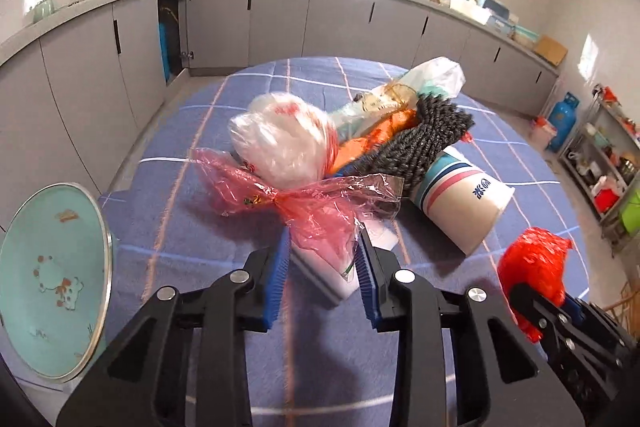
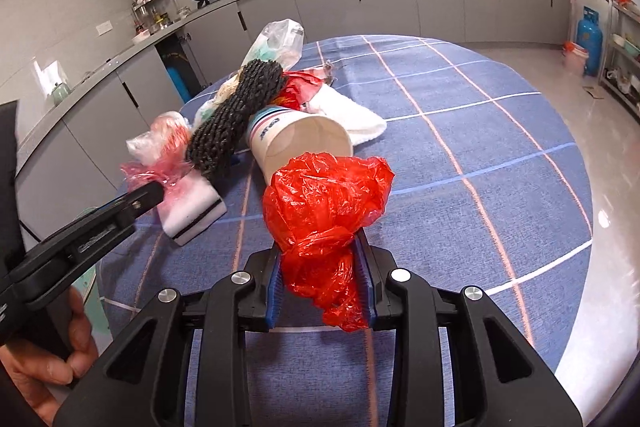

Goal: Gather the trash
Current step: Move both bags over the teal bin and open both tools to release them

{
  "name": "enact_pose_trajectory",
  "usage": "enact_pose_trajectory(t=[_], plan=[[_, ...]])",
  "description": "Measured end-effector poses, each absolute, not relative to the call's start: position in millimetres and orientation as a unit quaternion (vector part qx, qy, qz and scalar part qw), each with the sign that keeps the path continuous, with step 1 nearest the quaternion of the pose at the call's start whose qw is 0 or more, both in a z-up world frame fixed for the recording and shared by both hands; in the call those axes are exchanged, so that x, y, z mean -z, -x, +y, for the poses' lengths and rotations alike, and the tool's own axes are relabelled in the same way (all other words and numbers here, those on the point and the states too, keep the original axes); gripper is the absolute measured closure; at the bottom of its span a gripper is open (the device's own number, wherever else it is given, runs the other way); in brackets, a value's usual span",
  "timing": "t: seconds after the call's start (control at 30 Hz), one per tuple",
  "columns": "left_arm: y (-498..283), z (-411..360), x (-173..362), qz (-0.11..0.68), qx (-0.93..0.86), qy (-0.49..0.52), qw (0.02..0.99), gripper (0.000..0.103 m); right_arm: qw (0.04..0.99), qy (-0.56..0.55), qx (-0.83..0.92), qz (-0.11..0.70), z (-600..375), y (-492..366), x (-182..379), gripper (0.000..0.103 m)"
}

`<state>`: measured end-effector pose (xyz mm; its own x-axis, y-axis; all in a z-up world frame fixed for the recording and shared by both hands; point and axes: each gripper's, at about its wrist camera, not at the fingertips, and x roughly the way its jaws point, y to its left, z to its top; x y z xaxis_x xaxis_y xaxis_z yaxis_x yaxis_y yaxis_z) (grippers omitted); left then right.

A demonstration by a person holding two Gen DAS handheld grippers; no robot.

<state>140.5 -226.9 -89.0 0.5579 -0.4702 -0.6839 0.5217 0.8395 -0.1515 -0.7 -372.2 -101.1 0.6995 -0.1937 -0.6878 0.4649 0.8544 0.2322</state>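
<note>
- The left claw [image 1: 322, 259] is gripping a crumpled pink transparent wrapper [image 1: 304, 203], its blue pads [image 1: 276, 283] squeezing the lower end of the film just above a white block [image 1: 320, 275] lying on the table [image 1: 200, 227].
- The right claw [image 2: 322, 283] is clamping a bunched red plastic bag [image 2: 324, 203] between narrow jaws, the bag bulging out ahead of the fingertips.
- In the left wrist view that red bag [image 1: 534, 267] is showing at the right, off to the side of the pile.
- The remaining trash is sitting heaped on the blue checked tablecloth: a paper cup [image 1: 460, 203] lying on its side with its mouth facing the camera, a dark knitted cloth [image 1: 416, 143] draped over it, a whitish plastic bag [image 1: 280, 139] and an orange scrap [image 1: 380, 135] behind.
- A white towel [image 2: 352, 115] is lying just beyond the cup in the right wrist view.
- A teal bowl [image 1: 52, 287] is standing at the table's left edge.
- A bare hand [image 2: 44, 367] is holding the left claw's handle.
</note>
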Motion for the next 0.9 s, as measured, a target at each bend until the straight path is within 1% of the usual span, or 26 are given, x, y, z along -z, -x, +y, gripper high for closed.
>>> enact_pose_trajectory(t=[0.37, 0.9], plan=[[-116, -172, 80, 0.354, 0.305, -0.019, 0.884, 0.072, 0.912, -0.184, 0.165, 0.327, -351, -5, 92, 0.071], [-124, -83, 63, 0.329, 0.226, 0.009, 0.917, 0.072, 0.933, -0.149, 0.090, 0.314, -286, -47, 65, 0.071]])
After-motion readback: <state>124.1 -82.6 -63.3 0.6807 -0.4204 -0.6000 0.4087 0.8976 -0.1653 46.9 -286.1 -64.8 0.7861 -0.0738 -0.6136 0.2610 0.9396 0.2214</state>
